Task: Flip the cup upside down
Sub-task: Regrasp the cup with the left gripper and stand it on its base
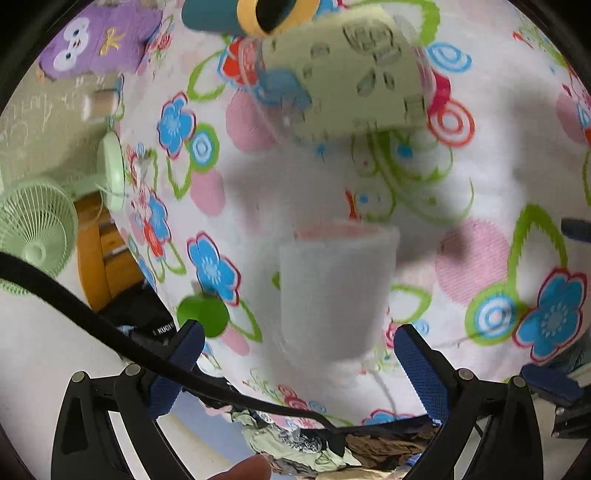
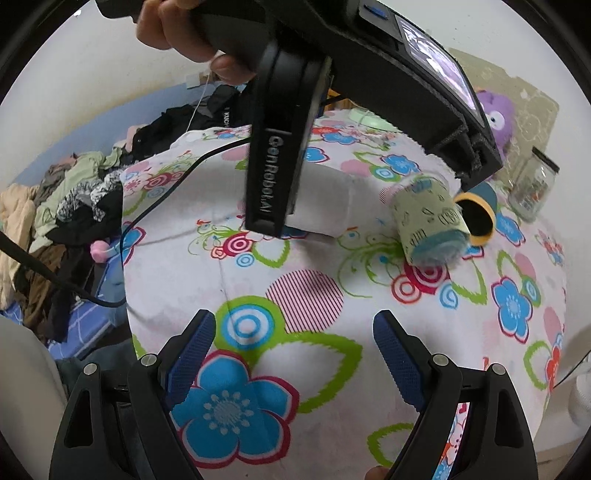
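Note:
A white cup (image 1: 336,288), blurred, sits on the flowered cloth (image 1: 480,206) just past my left gripper (image 1: 299,330). Its wider, pink-tinged rim points away from the fingers. The left gripper is open, its blue pads (image 1: 184,365) standing wide on either side of the cup's narrow end without touching it. In the right wrist view the white cup (image 2: 325,206) is half hidden behind the left gripper's black body (image 2: 273,177), which a hand (image 2: 184,29) holds. My right gripper (image 2: 294,317) is open over the cloth, well short of the cup, with nothing between its fingers.
A green patterned cup (image 2: 428,221) lies on its side beside a teal cup with a yellow rim (image 2: 476,214). A glass jar (image 2: 532,188) and a purple plush (image 2: 495,114) stand behind. A clothes pile (image 2: 66,206) lies off the cloth's left edge. A green fan (image 1: 37,229) stands on the floor.

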